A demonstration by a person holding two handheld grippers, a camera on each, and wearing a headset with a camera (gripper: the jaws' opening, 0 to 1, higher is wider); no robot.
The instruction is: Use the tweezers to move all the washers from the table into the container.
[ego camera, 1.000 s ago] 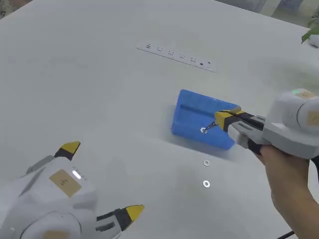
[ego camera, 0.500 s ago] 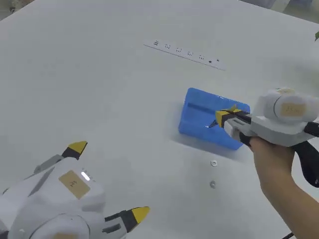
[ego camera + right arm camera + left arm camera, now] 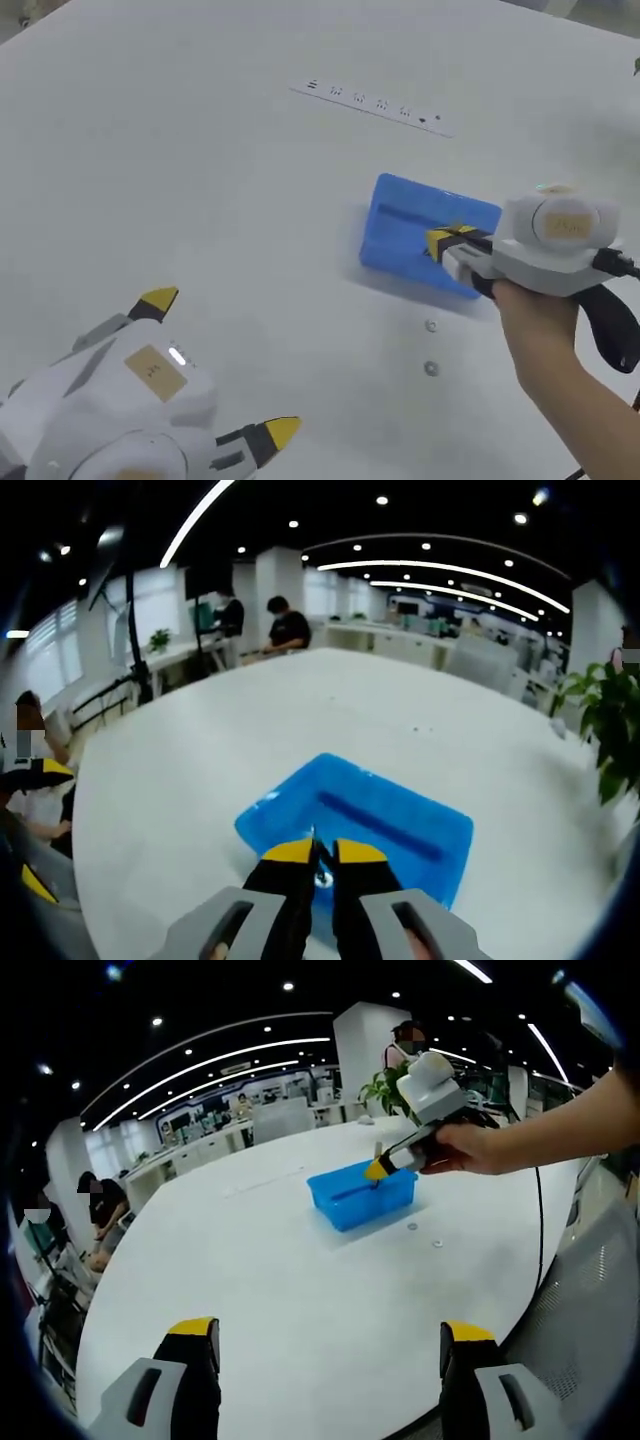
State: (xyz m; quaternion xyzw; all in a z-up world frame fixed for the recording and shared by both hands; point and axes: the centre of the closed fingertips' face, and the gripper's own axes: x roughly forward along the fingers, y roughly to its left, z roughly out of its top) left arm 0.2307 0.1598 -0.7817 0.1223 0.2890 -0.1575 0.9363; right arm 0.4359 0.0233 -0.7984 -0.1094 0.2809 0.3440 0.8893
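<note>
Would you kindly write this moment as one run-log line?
right gripper: shut on tweezers, washer at tip over container | left gripper: open, holding nothing | table: two washers lying

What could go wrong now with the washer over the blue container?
The washer pinched in the tweezers, held by the right tool, hangs near the wall of the container; released here it may bounce out. The two washers on the table lie close to the hand, which might knock them away.
</note>
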